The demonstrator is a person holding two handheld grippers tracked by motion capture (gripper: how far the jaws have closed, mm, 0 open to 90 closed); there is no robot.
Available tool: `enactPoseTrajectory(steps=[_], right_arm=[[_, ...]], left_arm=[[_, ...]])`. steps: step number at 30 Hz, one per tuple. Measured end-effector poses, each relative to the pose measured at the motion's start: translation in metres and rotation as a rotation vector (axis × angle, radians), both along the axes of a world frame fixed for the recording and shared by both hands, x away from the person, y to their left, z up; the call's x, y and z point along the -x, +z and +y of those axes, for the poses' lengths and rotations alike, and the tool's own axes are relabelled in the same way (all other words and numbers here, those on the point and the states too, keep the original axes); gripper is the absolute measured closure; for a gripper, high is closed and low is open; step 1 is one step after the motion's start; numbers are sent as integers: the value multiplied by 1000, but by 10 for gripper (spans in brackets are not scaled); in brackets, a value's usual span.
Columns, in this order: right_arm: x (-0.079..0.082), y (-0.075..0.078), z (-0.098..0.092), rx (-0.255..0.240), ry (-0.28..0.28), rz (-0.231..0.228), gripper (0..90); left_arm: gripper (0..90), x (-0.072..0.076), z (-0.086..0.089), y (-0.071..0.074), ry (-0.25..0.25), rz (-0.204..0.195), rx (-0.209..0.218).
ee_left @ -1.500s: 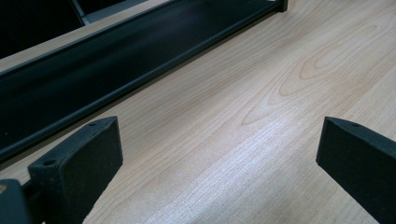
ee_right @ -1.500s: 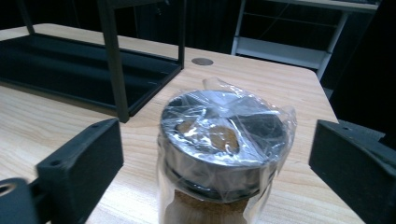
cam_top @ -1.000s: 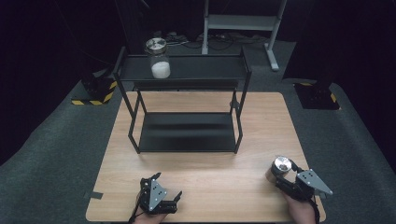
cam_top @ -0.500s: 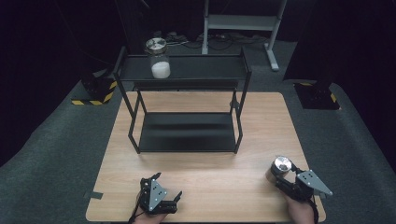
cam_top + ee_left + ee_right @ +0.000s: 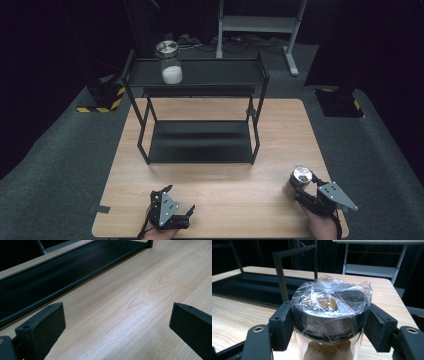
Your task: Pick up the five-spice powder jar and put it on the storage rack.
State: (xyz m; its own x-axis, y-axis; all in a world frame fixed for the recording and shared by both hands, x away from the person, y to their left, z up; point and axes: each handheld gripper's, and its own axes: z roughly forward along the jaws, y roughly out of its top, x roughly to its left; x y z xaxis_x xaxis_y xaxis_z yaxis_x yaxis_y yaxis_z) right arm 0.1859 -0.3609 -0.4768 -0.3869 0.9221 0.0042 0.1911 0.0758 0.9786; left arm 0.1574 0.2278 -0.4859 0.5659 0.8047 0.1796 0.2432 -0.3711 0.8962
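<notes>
A glass jar of brown powder (image 5: pixel 301 178) with a metal lid under clear wrap stands at the table's front right. My right gripper (image 5: pixel 300 187) is shut on it. In the right gripper view both black pads press the lid's sides of the jar (image 5: pixel 331 315), with the right gripper (image 5: pixel 332 323) around it. My left gripper (image 5: pixel 180 199) rests near the front left edge, open. In the left gripper view the left gripper (image 5: pixel 117 322) has bare wood between its wide-apart jaws.
A black two-tier metal rack (image 5: pixel 200 142) stands mid-table, its lower shelf (image 5: pixel 37 287) just ahead of the left gripper. A second jar with white powder (image 5: pixel 169 64) sits on the rack's top shelf at the left. Dark carpet surrounds the wooden table (image 5: pixel 235 185).
</notes>
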Motion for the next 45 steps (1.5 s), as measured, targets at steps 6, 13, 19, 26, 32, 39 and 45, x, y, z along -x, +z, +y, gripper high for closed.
enactPoseTrajectory(steps=[6, 13, 19, 26, 32, 39, 45], right_arm=[[3, 11, 10, -3, 36, -27, 312], [1, 24, 26, -10, 95, -48, 312], [-5, 34, 42, -24, 142, -65, 312], [-12, 45, 60, -36, 185, -79, 312], [-18, 53, 73, -44, 214, -87, 312], [-26, 64, 87, -46, 238, -94, 312], [-34, 76, 96, -60, 251, -104, 312]], left_arm=[[7, 0, 1, 0, -2, 2, 6], [7, -1, 3, -1, -6, 2, 16], [7, -1, 4, -1, -11, 4, 20], [7, -2, 4, 0, -15, 3, 15], [7, -2, 5, -1, -15, 4, 19], [7, -3, 9, -1, -17, 12, 45], [5, -4, 10, -1, -24, 14, 42]])
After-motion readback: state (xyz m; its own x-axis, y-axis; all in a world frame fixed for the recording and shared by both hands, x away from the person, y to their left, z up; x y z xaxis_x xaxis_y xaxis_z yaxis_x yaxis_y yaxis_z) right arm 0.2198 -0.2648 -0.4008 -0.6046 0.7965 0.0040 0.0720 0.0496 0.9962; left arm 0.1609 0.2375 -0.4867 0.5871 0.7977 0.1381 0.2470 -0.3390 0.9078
